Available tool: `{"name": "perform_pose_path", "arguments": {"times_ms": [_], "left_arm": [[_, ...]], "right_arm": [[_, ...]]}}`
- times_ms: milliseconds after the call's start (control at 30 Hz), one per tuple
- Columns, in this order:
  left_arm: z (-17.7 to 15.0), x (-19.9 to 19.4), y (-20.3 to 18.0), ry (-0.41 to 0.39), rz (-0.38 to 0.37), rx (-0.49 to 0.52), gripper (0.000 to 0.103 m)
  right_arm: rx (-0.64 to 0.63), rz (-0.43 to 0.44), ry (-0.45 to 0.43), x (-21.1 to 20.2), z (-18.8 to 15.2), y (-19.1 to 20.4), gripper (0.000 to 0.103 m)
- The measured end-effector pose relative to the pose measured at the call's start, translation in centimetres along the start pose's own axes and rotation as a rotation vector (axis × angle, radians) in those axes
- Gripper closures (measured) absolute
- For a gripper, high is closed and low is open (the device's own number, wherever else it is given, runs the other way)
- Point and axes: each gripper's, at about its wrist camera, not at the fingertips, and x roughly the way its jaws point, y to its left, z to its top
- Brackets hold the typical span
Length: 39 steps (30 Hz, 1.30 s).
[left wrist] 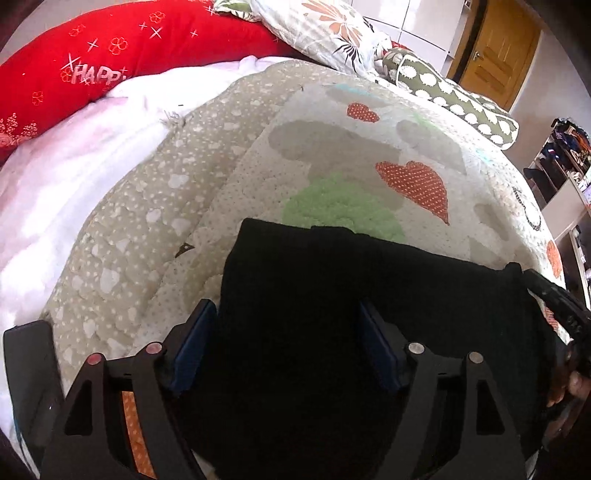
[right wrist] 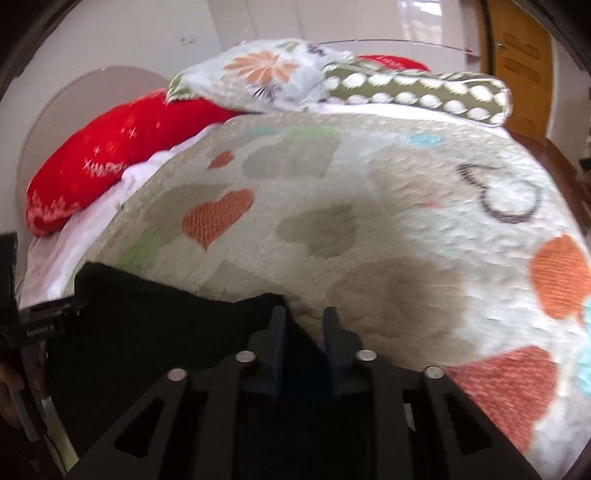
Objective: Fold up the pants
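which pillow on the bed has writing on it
The red pillow, lettered "HAPP" in white among stars. The floral pillow and the olive pillow with white dots carry patterns only.

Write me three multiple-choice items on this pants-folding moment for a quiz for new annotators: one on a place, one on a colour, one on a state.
1. Where do the pants lie?
A. on the quilt
B. on the floor
C. on a chair

2. What colour is the long pillow with the lettering?
A. blue
B. red
C. yellow

3. How does the left gripper stand?
A. fingers wide apart over the pants
B. clamped shut on the quilt
C. out of view

Key:
1 A, the black cloth rests on the heart-patterned quilt.
2 B, it is bright red in both views.
3 A, the left wrist view shows its two fingers spread, black cloth between them.
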Motion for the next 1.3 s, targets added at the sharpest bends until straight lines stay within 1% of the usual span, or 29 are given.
{"name": "perform_pose_path", "arguments": {"times_ms": [100,167,267,333,367,400,433,500,600,633,667,733,833,1000,1067,1200,1267,1300], "left_arm": [[-0.9,-2.0,0.2,-0.030,-0.015,0.006,0.026],[-1.7,-3.3,0.4,-0.044,-0.028,0.005,0.026],[-2.8,-4.3,0.6,-0.045,-0.035,-0.001,0.026],[-3.6,-4.7,0.7,-0.050,-0.020,0.003,0.026],[-3.8,-4.6,0.7,-0.051,-0.011,0.004,0.026],[-4.0,-4.5,0.7,-0.048,0.004,0.008,0.026],[-4.2,-4.2,0.6,-0.042,0.024,0.017,0.026],[-4.6,-4.0,0.5,-0.040,0.057,0.038,0.026],[-4.9,-4.7,0.6,-0.043,0.030,0.027,0.026],[-5.0,-5.3,0.7,-0.052,0.016,0.019,0.026],[-5.1,-5.8,0.6,-0.063,0.008,0.017,0.026],[-5.5,-6.5,0.2,-0.073,-0.003,0.029,0.026],[-6.2,-6.6,-0.7,-0.058,-0.026,0.052,0.026],[-7.0,-4.8,-1.0,0.009,-0.008,0.047,0.026],[-7.2,-4.7,-0.9,0.021,-0.010,0.035,0.026],[-7.3,-6.3,-1.6,-0.007,-0.002,0.060,0.026],[-7.5,-7.4,-2.2,-0.023,-0.012,0.078,0.026],[-7.6,-7.8,-2.5,-0.026,-0.019,0.084,0.026]], "right_arm": [[-0.050,0.059,-0.023,-2.6,-0.6,1.7,0.079],[-0.100,0.090,-0.008,-2.9,-1.5,3.5,0.077],[-0.160,0.128,0.025,-2.3,-3.1,5.8,0.077],[-0.177,0.114,0.049,-1.1,-4.0,6.7,0.075],[-0.175,0.105,0.070,-0.4,-4.4,6.9,0.073],[-0.172,0.101,0.075,0.2,-4.6,6.9,0.072],[-0.172,0.094,0.063,0.1,-4.7,7.0,0.072],[-0.173,0.085,0.070,-0.5,-4.5,7.3,0.069],[-0.202,0.106,0.054,-3.0,-4.8,8.1,0.061],[-0.214,0.107,0.045,-3.6,-5.1,8.3,0.057],[-0.222,0.109,0.032,-4.3,-5.5,8.7,0.055],[-0.226,0.123,0.017,-5.8,-6.5,9.0,0.055],[-0.218,0.119,0.023,-6.5,-8.0,9.1,0.055],[-0.208,0.087,0.069,-4.9,-10.5,8.6,0.054],[-0.203,0.082,0.054,-5.0,-10.8,8.5,0.054],[-0.203,0.088,0.040,-6.5,-10.4,8.5,0.053],[-0.201,0.078,0.026,-7.5,-10.6,8.0,0.049],[-0.196,0.076,0.023,-7.8,-10.8,7.8,0.048]]}}
